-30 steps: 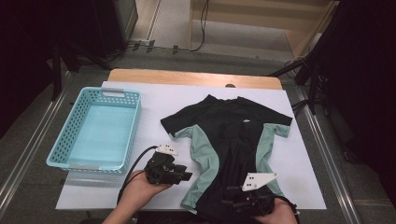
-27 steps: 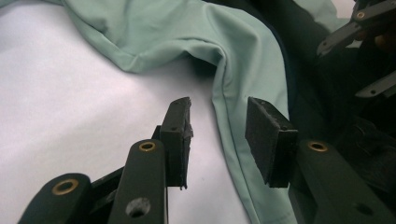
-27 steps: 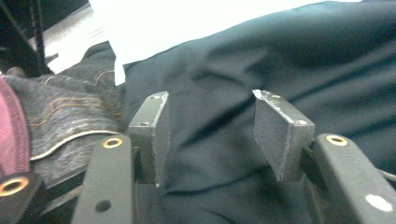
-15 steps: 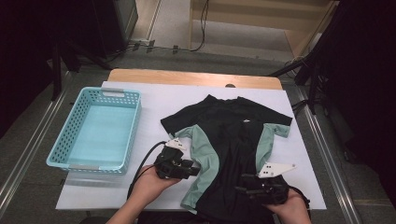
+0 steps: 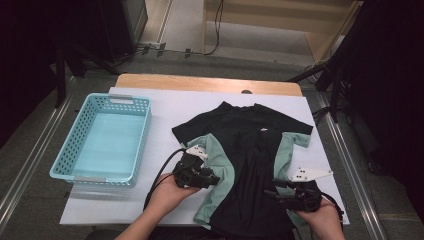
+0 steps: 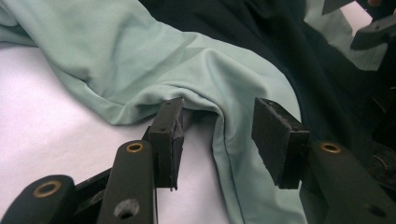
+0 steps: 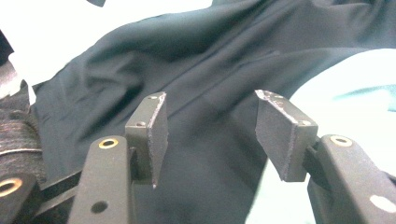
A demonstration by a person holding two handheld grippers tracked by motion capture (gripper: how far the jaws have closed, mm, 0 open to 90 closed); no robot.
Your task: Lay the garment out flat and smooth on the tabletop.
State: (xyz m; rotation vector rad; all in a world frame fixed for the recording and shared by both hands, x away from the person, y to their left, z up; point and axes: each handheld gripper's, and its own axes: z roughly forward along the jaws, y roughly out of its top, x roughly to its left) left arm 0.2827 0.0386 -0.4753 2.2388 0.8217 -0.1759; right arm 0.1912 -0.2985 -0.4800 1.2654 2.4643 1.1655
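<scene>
moved: both tongs inward over shirt point(image 5: 252, 165) | left tongs point(image 6: 219, 135) opening, released | right tongs point(image 7: 210, 135) released

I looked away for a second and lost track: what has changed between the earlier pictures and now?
The left gripper slid right from the bare table onto the shirt's green side panel; its jaws have just been opening, a fold of the hem between them, unpinched. The right gripper moved right along the bottom hem, jaws open over black cloth. Shirt and basket lie where they were.
</scene>
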